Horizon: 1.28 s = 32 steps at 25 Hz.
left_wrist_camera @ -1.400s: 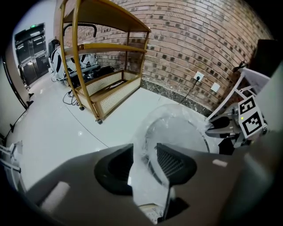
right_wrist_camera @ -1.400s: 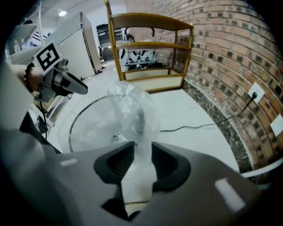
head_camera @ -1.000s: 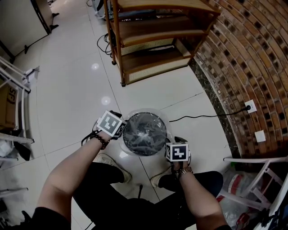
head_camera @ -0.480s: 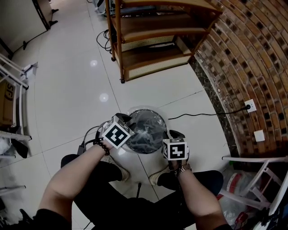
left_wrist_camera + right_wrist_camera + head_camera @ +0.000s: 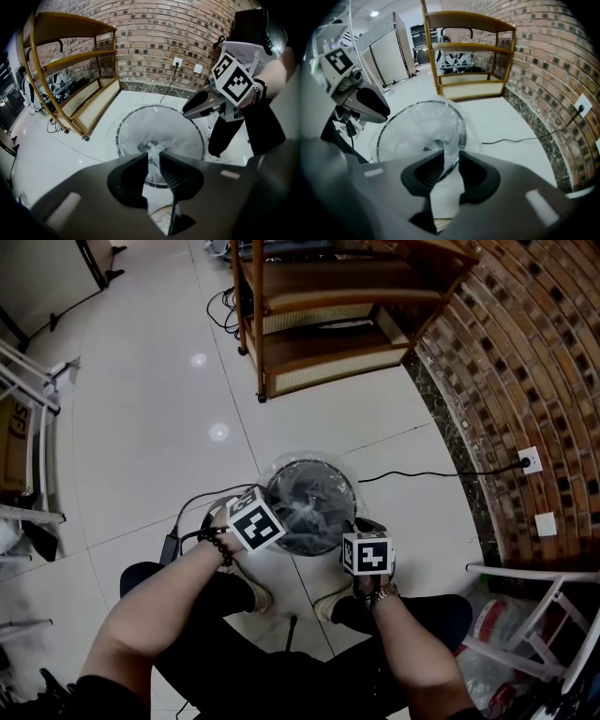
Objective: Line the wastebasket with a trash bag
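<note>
Head view: wastebasket (image 5: 281,474) on floor, clear trash bag (image 5: 309,507) draped inside and over rim. Left gripper (image 5: 274,510) at near-left rim, right gripper (image 5: 352,527) at near-right rim.

Left gripper view: jaws just been closing, now pinching trash bag (image 5: 151,146) at wastebasket (image 5: 118,136) rim.

Right gripper view: jaws just been closing, now clamped on trash bag (image 5: 449,149) fold beside rim.

i see the round dark bin (image 5: 269,512) standing upright on the floor (image 5: 159,437). the clear bag (image 5: 309,510) lies over its mouth, crinkled, hanging a little outside the rim and bunched at two near edges.
</note>
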Each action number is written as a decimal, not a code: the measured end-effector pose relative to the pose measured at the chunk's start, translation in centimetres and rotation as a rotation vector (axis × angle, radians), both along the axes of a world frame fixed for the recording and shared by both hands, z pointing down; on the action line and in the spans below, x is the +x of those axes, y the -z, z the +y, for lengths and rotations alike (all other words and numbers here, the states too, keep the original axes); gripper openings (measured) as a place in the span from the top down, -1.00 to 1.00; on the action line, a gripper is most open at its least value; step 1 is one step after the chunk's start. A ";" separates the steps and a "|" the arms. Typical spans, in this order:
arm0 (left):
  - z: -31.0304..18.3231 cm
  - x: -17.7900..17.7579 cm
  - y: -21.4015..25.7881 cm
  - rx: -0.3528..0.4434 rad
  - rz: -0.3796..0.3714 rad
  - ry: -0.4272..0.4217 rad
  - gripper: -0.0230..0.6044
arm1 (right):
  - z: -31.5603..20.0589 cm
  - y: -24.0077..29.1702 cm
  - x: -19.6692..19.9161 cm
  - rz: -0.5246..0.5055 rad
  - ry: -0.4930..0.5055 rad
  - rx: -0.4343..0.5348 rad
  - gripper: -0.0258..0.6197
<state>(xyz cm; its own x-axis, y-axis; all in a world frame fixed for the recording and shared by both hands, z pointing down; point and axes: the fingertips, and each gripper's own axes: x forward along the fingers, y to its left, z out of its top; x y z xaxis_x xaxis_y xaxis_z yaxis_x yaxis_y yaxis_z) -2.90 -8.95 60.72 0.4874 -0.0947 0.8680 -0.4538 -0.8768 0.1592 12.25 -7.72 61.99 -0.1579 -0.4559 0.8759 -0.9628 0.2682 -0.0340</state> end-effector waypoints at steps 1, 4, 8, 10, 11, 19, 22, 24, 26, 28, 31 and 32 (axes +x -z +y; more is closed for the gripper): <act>-0.1 0.1 0.2 0.005 0.004 -0.001 0.67 | -0.2 0.6 -0.2 -0.001 0.011 0.016 0.62; -0.4 0.6 1.1 0.026 0.032 -0.010 0.78 | -1.2 3.0 -1.1 -0.012 0.052 0.080 0.62; -1.0 1.7 2.8 0.060 0.070 -0.038 0.91 | -2.8 4.7 -4.2 -0.061 0.144 0.123 0.86; -1.1 2.2 2.9 0.065 0.073 -0.053 0.91 | -3.1 4.0 -5.7 -0.075 0.188 0.100 0.92; -1.1 2.2 2.8 0.068 0.068 -0.060 0.91 | -3.2 3.5 -6.4 -0.078 0.208 0.083 0.92; -2.4 0.8 2.8 0.096 -0.007 -0.110 0.91 | -4.3 -1.3 -10.6 -0.113 0.370 -0.022 0.92; -3.2 0.0 3.4 0.121 -0.030 -0.124 0.92 | -4.9 -3.1 -11.6 -0.122 0.429 -0.046 0.92; -4.0 -0.5 3.9 0.148 -0.046 -0.122 0.92 | -5.2 -4.3 -12.2 -0.131 0.457 -0.070 0.92; -4.8 -1.0 4.2 0.164 -0.055 -0.106 0.91 | -5.3 -5.7 -12.9 -0.134 0.480 -0.090 0.92; -5.4 -1.4 4.6 0.166 -0.052 -0.085 0.92 | -5.3 -7.2 -13.2 -0.124 0.500 -0.112 0.92; -6.0 -1.9 4.7 0.153 -0.050 -0.062 0.92 | -5.3 -9.2 -13.7 -0.113 0.521 -0.139 0.92; -6.0 -1.9 4.7 0.150 -0.051 -0.059 0.92 | -5.4 -9.7 -13.9 -0.112 0.530 -0.142 0.92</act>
<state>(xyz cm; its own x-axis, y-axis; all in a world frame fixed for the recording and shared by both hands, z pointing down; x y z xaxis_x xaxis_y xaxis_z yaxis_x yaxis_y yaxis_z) -4.85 -14.98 56.04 0.4517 -0.1977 0.8700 -0.4050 -0.9143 0.0025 -1.64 -13.17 71.67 -0.4292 -0.1672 0.8876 -0.6857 0.7000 -0.1997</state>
